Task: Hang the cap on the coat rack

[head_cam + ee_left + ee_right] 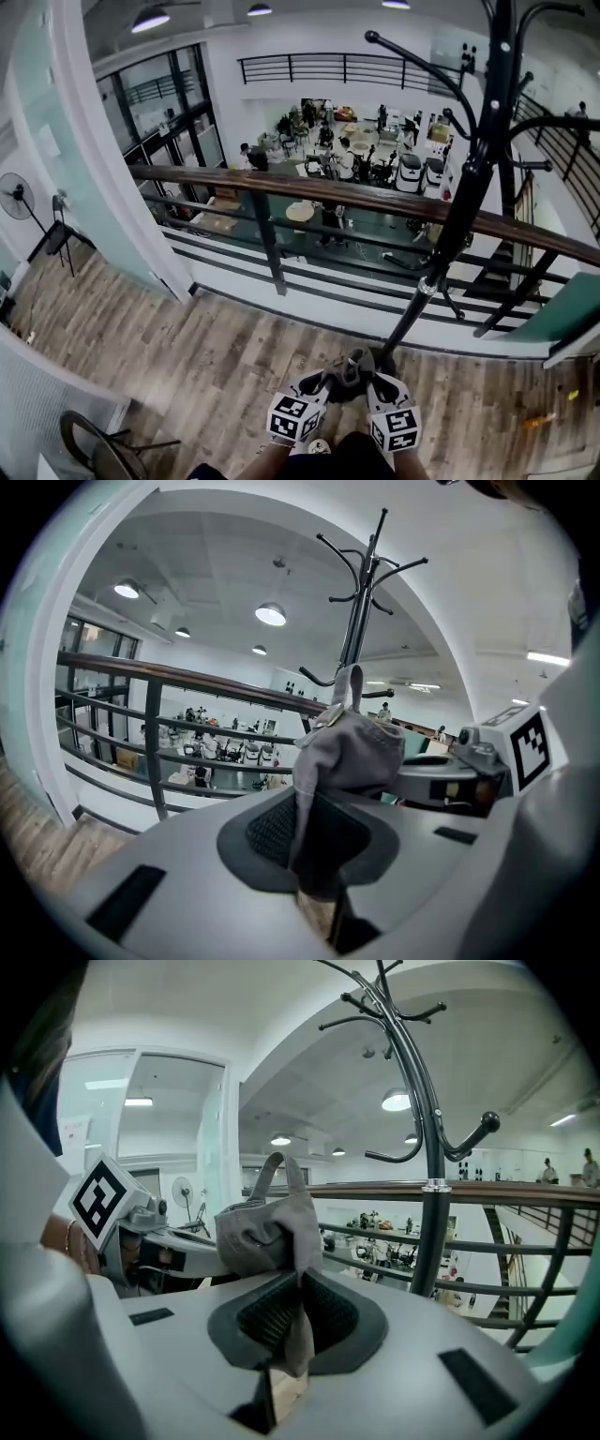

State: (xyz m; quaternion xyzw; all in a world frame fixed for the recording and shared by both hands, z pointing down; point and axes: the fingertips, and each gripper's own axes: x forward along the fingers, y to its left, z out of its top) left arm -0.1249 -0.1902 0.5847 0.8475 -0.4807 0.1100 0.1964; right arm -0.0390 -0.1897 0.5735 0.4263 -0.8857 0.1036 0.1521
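Observation:
A grey cap [350, 367] hangs between both grippers at the bottom of the head view. My left gripper [319, 382] is shut on one edge of the cap [352, 752], its cloth pinched between the dark pads [272, 832]. My right gripper [377, 382] is shut on the other edge of the cap [267, 1232], whose strap loop stands up. The black coat rack [469, 178] rises just ahead, its pole leaning up to the right, with curved hooks [412, 66] at the top. The coat rack [361, 602] also shows beyond the cap, and the rack's pole [429, 1194] stands right of the cap.
A wooden-topped railing [328, 197] with black bars runs across ahead, with a lower hall of people and desks beyond. A white pillar [103, 169] stands left. A fan [17, 199] and a round chair [94, 450] are at the left. Wood floor [187, 356] lies underfoot.

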